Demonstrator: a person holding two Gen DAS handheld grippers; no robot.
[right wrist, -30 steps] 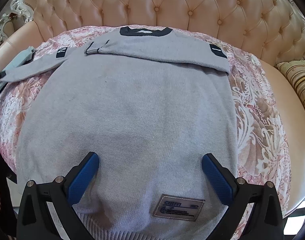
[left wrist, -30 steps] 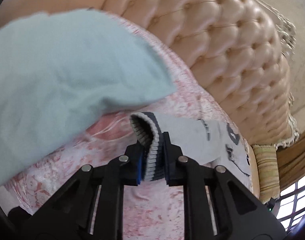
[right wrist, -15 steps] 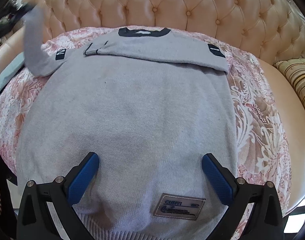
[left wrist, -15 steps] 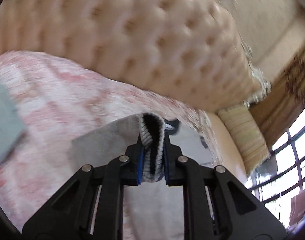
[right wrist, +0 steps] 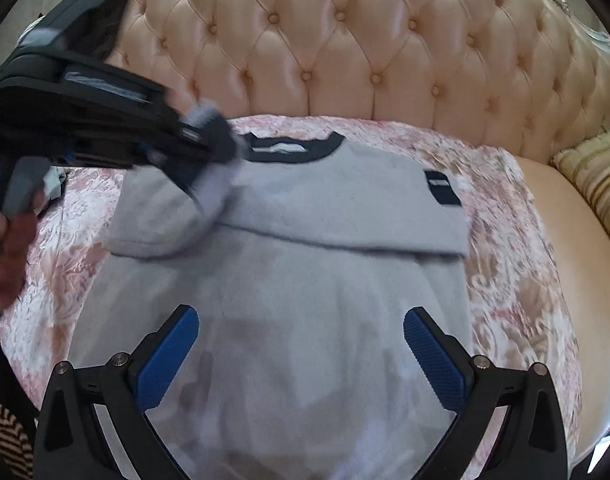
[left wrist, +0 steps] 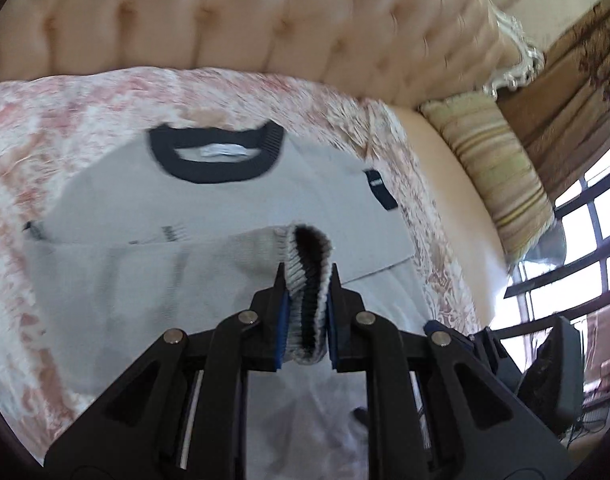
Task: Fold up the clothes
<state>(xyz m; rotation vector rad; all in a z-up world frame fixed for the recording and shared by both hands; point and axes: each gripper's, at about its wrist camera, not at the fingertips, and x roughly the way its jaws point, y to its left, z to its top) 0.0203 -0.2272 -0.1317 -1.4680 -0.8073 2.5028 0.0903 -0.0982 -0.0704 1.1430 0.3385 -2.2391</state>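
A grey knit sweater [right wrist: 305, 280] with a black collar [right wrist: 293, 150] lies flat on a pink patterned cover, one sleeve folded across its chest. My left gripper [left wrist: 306, 276] is shut on the ribbed cuff [left wrist: 309, 268] of the other sleeve and holds it above the sweater's chest, below the collar [left wrist: 217, 160]. In the right wrist view that left gripper [right wrist: 225, 148] comes in from the upper left with the sleeve trailing under it. My right gripper [right wrist: 301, 316] hangs open over the sweater's lower body, nothing between its blue pads [right wrist: 165, 360].
A tufted peach sofa back [right wrist: 365, 52] rises behind the pink cover [right wrist: 517, 280]. A striped cushion [left wrist: 501, 176] lies at the right end, by a barred window [left wrist: 585, 240]. A person's hand [right wrist: 9, 248] is at the left edge.
My left gripper swung the sleeve cuff from the far left side in over the sweater's chest. The right gripper rose slightly and stayed open.
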